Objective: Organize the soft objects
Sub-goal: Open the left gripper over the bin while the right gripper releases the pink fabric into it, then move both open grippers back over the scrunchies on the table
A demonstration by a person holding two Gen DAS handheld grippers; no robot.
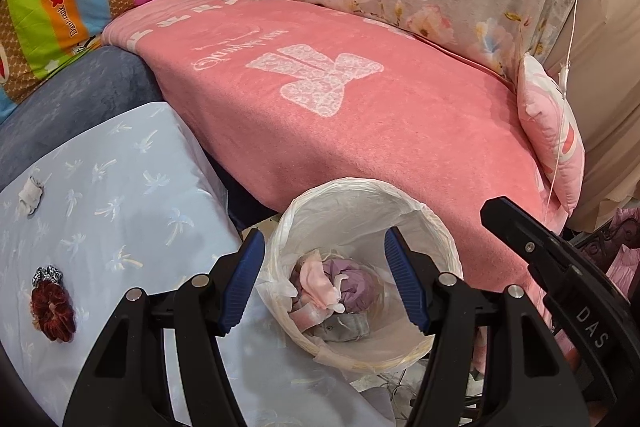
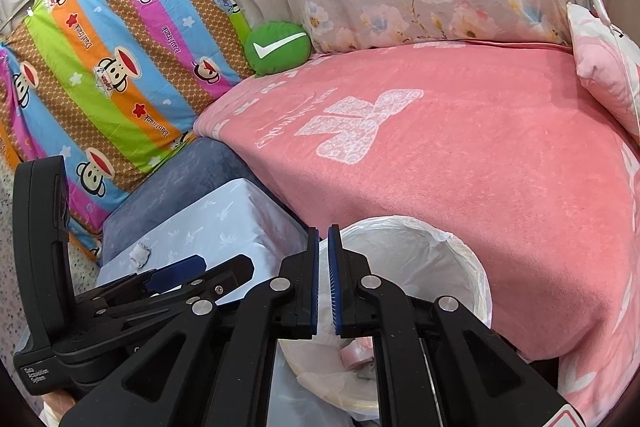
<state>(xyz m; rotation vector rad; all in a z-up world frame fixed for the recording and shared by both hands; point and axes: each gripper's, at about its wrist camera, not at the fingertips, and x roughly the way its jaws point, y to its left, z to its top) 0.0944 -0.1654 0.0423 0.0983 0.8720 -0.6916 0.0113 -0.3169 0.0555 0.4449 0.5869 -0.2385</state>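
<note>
Beside a pink blanket (image 1: pixel 360 131), several soft items (image 1: pixel 332 287) are shown already gathered in the lined basket (image 1: pixel 436 231) beneath the released, empty left gripper (image 1: pixel 324 283), the right gripper (image 2: pixel 323 283) being almost clenched on nothing, while a red scrunchie (image 1: pixel 53 311) and a white item (image 1: pixel 31 194) are left on the blue cloth (image 1: pixel 120 179).

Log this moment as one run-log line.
left gripper: open, empty, above basket | right gripper: nearly shut, empty | in basket: soft items | left on blue cloth: scrunchie, white item
</note>
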